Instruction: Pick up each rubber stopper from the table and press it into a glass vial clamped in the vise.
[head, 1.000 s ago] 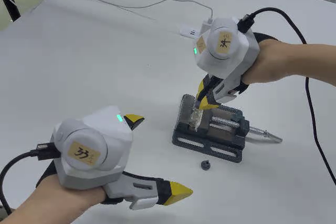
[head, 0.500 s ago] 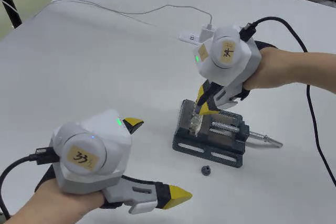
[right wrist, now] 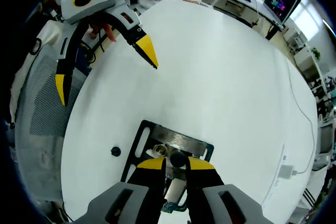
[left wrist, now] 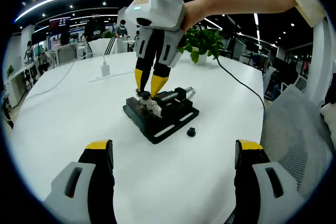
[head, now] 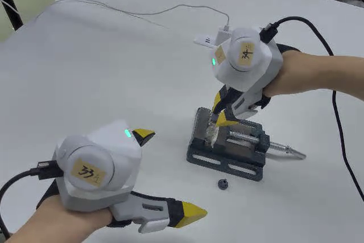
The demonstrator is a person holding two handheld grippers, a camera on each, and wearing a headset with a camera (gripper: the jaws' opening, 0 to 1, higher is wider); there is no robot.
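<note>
Black stopper by clamped vial, second stopper loose beside vise

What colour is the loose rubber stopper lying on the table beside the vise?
The loose stopper is dark grey, nearly black; the head view shows it best.

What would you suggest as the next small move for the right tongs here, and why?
Probably press the right tongs straight down a little: they hold a dark stopper right over the vial clamped in the vise, and it does not look fully seated. The left tongs hang open, aside.
</note>
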